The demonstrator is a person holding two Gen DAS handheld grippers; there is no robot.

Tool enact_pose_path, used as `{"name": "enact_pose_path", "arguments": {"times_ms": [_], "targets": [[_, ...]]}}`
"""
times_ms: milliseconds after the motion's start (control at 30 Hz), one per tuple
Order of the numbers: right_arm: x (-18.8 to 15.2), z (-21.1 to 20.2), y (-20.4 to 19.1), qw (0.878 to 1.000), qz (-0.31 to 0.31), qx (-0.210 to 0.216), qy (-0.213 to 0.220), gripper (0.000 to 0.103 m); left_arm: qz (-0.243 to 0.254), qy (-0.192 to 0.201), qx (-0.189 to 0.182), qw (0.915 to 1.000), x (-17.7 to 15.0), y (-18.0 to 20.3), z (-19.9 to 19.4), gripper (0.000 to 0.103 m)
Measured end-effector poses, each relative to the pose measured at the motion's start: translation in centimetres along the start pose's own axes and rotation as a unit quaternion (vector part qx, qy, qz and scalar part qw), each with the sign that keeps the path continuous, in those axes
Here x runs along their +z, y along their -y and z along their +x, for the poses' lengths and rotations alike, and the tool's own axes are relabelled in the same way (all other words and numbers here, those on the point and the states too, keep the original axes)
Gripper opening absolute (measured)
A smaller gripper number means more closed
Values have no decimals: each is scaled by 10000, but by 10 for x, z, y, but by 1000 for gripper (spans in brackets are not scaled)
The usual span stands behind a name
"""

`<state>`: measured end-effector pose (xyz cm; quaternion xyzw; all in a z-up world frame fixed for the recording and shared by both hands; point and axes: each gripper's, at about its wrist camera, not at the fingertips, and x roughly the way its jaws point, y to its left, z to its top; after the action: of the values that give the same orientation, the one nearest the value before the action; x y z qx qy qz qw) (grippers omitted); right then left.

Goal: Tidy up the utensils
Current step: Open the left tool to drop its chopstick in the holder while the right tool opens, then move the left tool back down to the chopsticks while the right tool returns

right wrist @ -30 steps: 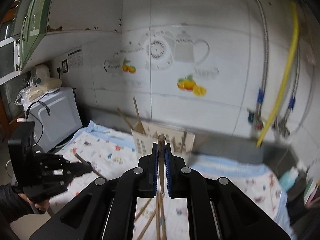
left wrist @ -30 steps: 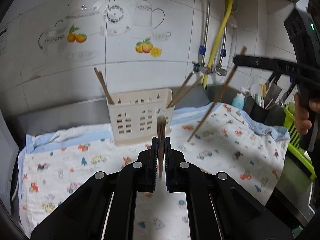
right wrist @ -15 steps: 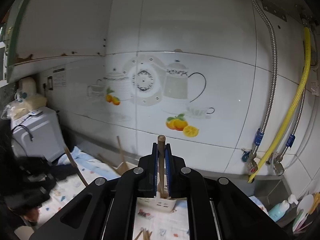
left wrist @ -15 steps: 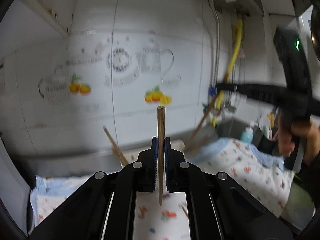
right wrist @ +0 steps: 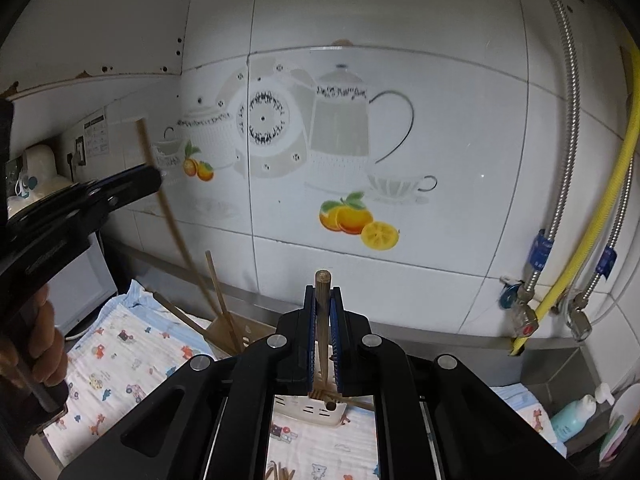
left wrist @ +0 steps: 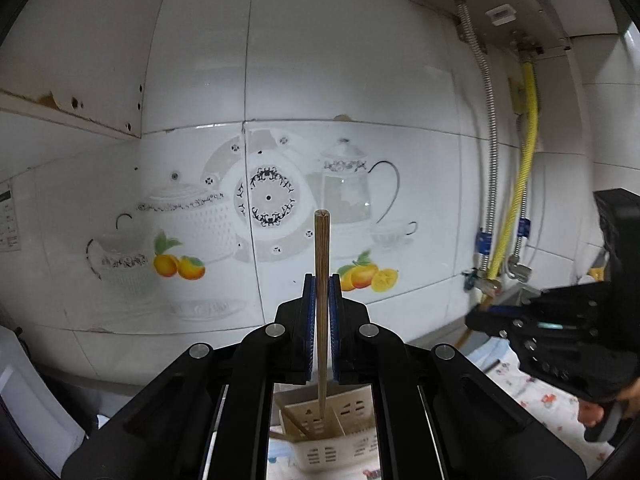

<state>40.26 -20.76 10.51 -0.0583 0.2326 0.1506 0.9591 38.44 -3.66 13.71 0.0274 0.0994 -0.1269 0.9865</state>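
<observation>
Wooden chopstick [left wrist: 321,300] clamped upright between the blue pads of the left gripper [left wrist: 321,296], top end standing well above the fingertips, lower end dipping into the cream slotted utensil holder [left wrist: 320,436] at 6 o'clock. Same grip seen from the right wrist view at 9 o'clock: left gripper [right wrist: 156,178] pinching that chopstick [right wrist: 172,216], shaft slanting down toward the holder's left compartment, beside two other chopsticks [right wrist: 218,300] leaning there. A hand [right wrist: 36,344] wrapped around the handle at 8 o'clock.

Second chopstick [right wrist: 322,320] squeezed tight in the right gripper [right wrist: 322,316], held upright, rounded top poking just above the pads, lower end over the utensil holder [right wrist: 312,410] at 6 o'clock. In the left wrist view, right gripper [left wrist: 476,316] at 3 o'clock, likewise clenched on its chopstick [left wrist: 466,336], with fingers of the other hand [left wrist: 592,414] below it at 4 o'clock.

Holder resting on a patterned cloth [right wrist: 120,360] printed with small cars and animals. More loose chopsticks [right wrist: 280,472] lying on the cloth at 6 o'clock. White tiled wall [left wrist: 360,80] with a teapot-and-oranges decal behind, yellow hose [right wrist: 592,216] at 3 o'clock, a pale green bottle [right wrist: 572,416] at 4 o'clock.
</observation>
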Motion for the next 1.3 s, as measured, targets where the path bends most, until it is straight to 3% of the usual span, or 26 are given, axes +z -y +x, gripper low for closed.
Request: {"name": "enact_pose_path", "arguments": {"times_ms": [400, 633, 1100, 1300], "targets": [[-13, 19, 6, 9997, 101, 44, -224, 7, -184, -728, 81, 9971, -44, -11, 49, 5], [-18, 26, 2, 9995, 64, 62, -315, 7, -157, -918, 86, 9956, -57, -11, 57, 6], [-18, 10, 1, 9997, 110, -72, -183, 10, -295, -913, 207, 9952, -53, -17, 41, 9], [-26, -31, -1, 9999, 144, -74, 25, 14, -358, -802, 268, 9958, -50, -21, 6, 24]]}}
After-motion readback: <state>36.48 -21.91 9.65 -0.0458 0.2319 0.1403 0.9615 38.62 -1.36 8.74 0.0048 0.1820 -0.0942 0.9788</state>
